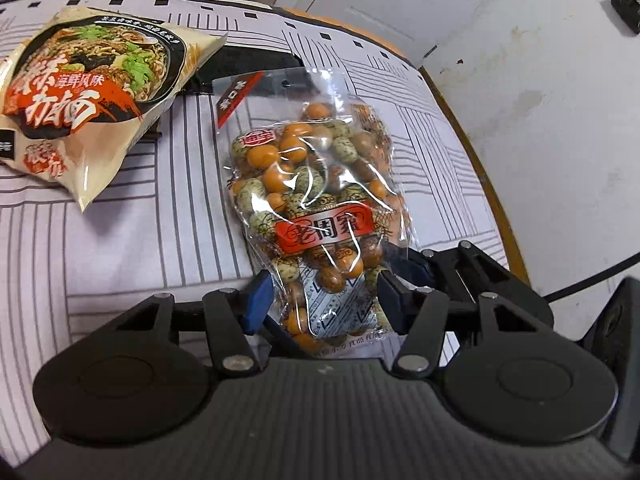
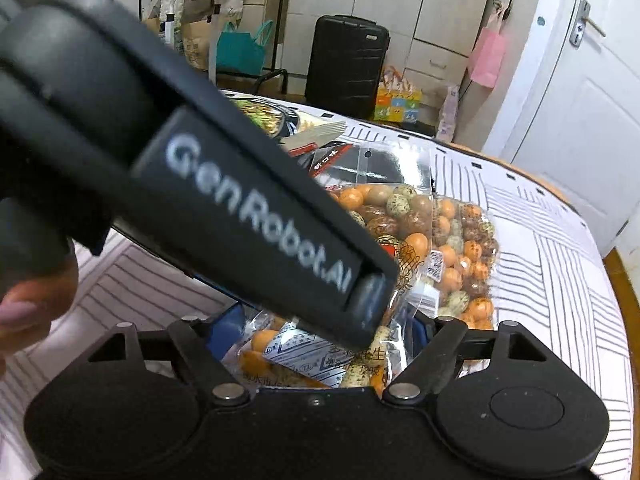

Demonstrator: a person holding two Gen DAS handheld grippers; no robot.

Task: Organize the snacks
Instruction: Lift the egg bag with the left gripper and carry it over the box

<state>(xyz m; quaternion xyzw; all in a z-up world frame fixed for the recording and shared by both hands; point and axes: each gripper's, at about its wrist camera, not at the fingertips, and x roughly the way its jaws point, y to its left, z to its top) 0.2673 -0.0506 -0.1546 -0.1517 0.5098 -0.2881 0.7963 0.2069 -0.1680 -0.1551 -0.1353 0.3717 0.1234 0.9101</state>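
Note:
A clear bag of coated peanuts (image 1: 316, 196) with a red label lies on the striped tablecloth (image 1: 132, 240). My left gripper (image 1: 324, 298) is shut on its near end, blue pads pressing both sides. A second peanut bag (image 2: 464, 256) lies beside it in the right wrist view. My right gripper (image 2: 320, 344) has a peanut bag's (image 2: 304, 356) near end between its fingers, but the left gripper's black body (image 2: 240, 208) crosses in front and hides much of it. A noodle packet (image 1: 92, 92) lies at the far left.
The round table's wooden rim (image 1: 476, 160) curves along the right. A black flat item (image 1: 248, 66) lies under the noodle packet and the bag's top. Beyond the table stand a black suitcase (image 2: 346, 64), a white door (image 2: 576, 112) and a pink bag (image 2: 486, 58).

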